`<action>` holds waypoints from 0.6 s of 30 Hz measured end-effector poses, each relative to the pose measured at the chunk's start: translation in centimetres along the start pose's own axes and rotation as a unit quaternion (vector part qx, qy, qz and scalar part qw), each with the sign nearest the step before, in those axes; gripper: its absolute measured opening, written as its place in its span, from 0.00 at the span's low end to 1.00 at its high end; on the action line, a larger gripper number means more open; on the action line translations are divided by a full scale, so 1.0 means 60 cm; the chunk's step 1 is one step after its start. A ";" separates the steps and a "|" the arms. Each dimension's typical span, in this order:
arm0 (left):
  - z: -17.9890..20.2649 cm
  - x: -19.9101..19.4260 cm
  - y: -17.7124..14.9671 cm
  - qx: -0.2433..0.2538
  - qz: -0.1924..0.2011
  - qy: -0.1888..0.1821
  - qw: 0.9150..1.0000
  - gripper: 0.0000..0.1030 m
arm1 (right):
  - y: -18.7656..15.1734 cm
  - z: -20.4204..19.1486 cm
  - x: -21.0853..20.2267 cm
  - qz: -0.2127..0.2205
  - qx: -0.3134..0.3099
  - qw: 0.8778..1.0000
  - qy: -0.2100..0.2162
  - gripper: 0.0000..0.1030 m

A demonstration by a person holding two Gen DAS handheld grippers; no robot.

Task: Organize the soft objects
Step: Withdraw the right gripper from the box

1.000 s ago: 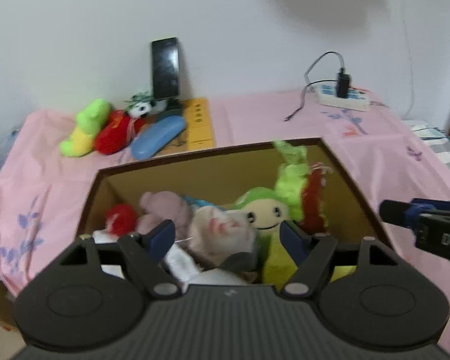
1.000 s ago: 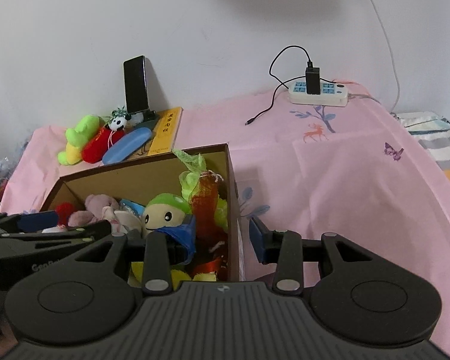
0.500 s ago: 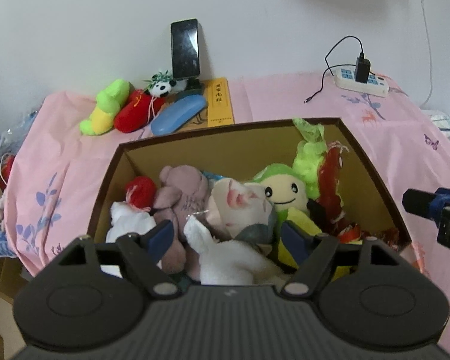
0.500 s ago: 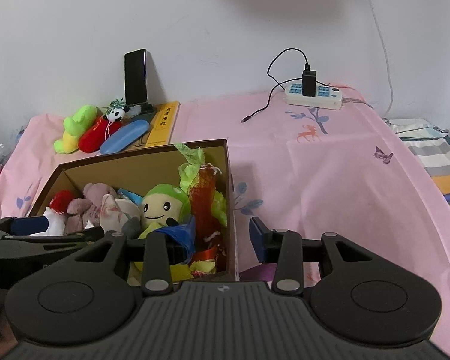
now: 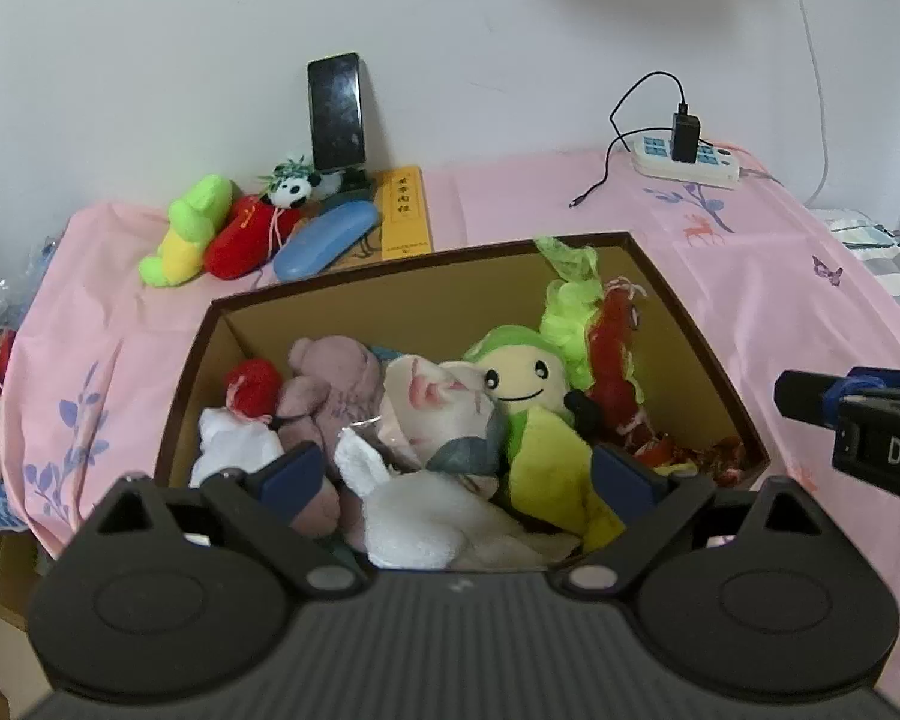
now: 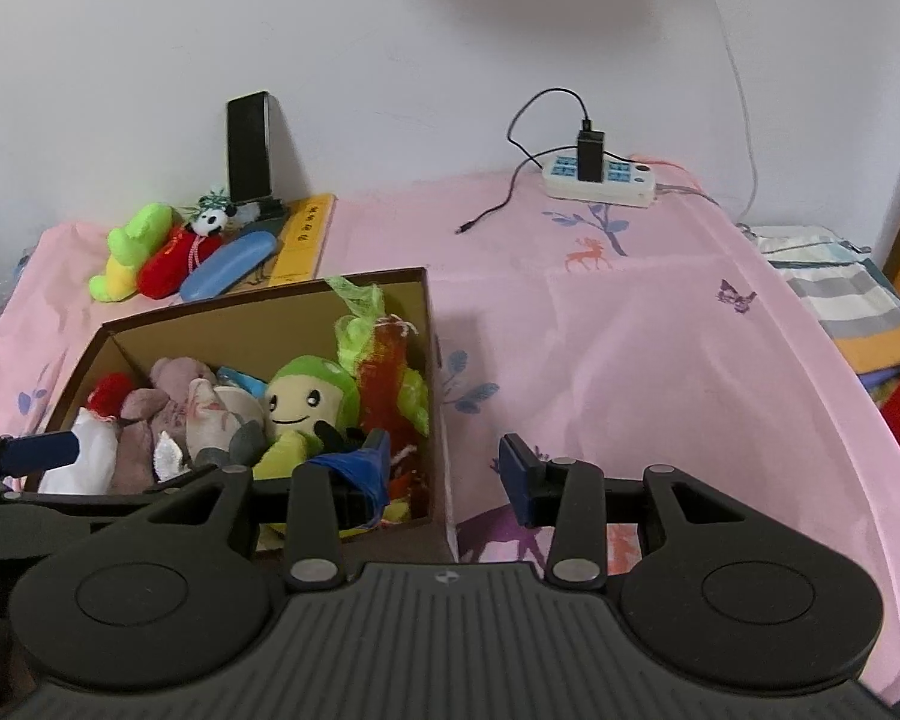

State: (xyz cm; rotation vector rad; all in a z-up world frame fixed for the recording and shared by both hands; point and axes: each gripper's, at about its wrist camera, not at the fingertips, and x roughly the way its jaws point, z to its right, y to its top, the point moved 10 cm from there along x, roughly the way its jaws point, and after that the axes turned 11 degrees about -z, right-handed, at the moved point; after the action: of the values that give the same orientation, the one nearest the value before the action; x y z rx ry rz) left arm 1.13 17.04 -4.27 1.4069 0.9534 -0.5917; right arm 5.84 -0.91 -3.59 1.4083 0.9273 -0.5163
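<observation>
Your pink-clothed tabletop point(image 6: 630, 330) fills both views, and the open cardboard box point(image 5: 714, 354) sits on its near part, packed with soft toys. A second ago your left hand-held gripper point(image 5: 456, 474) sat closer in over the box, its blue pads flanking the white-and-pink plush point(image 5: 444, 414). Now it is farther back, its jaws are opening, and the pads touch nothing; that plush lies released in the box. It lies with its long axis running from the near wall toward the far wall, white end nearest you. The green-headed doll point(image 5: 525, 372) beside it sits upright, face toward you. The right hand-held gripper point(image 6: 444, 468) hangs unclenched and empty, straddling the box's right wall. Only the right wrist view shows the folded striped cloth point(image 6: 852, 294) off to the right. Along the back lie a green-and-yellow plush point(image 5: 186, 231), a red plush point(image 5: 243, 237) and a small panda point(image 5: 291, 189).
</observation>
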 end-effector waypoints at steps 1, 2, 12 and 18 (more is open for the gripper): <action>0.002 0.000 0.000 0.001 0.000 0.001 1.000 0.92 | 0.000 0.001 0.000 -0.001 0.002 1.000 -0.001 0.23; 0.003 -0.001 0.000 0.002 0.000 0.002 1.000 0.92 | -0.001 0.003 -0.001 -0.002 0.004 1.000 -0.002 0.23; 0.013 0.003 0.000 0.004 0.002 0.004 1.000 0.92 | -0.006 0.004 0.006 -0.011 0.012 1.000 -0.002 0.23; 0.010 0.011 -0.002 0.006 -0.001 0.012 1.000 0.92 | -0.010 0.000 0.012 -0.017 0.017 1.000 0.001 0.23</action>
State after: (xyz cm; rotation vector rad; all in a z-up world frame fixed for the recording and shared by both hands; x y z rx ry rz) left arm 1.50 16.55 -4.91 1.4267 0.9714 -0.5837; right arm 5.79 -0.85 -4.52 1.4265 0.9502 -0.5588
